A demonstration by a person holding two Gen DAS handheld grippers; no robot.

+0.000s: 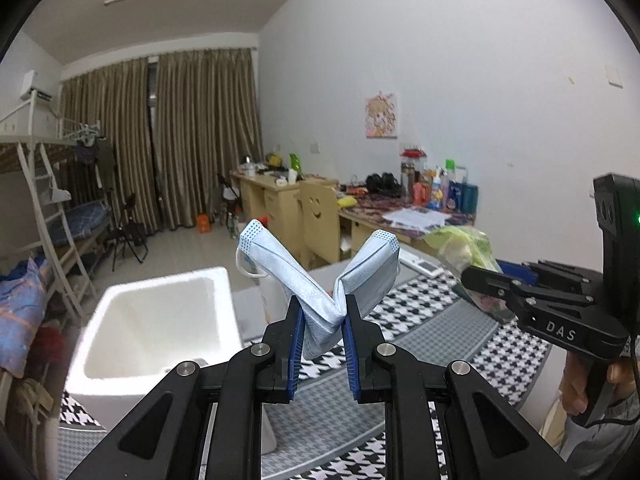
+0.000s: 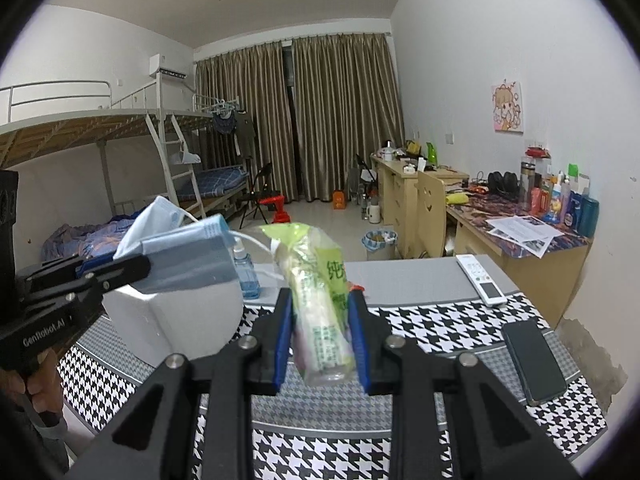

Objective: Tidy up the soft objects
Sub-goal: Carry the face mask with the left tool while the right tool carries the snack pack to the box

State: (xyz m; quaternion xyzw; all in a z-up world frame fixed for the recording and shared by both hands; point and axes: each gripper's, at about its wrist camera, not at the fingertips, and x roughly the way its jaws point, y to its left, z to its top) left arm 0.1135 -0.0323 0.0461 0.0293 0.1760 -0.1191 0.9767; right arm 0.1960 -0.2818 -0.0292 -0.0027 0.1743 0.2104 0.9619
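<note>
My left gripper [image 1: 322, 306] is shut on a folded stack of light blue face masks [image 1: 368, 276], pinched at the middle so both ends stick up in a V above the houndstooth cloth. Seen from the right wrist, the same masks [image 2: 188, 256] jut out of the left gripper [image 2: 136, 264] at the left. My right gripper [image 2: 320, 300] is shut on a clear green-printed tissue pack [image 2: 320, 300], held upright. From the left wrist, that pack [image 1: 464, 248] shows in the right gripper [image 1: 476, 276] at the right. A white foam box [image 1: 160, 320] stands open just left of the masks.
The table has a black-and-white houndstooth cloth [image 2: 420, 320]. On it lie a white remote [image 2: 480, 276] and a dark phone [image 2: 534, 360] at the right, and a blue spray bottle [image 2: 246, 272] behind the foam box [image 2: 180, 320]. Desks, a chair and bunk beds stand beyond.
</note>
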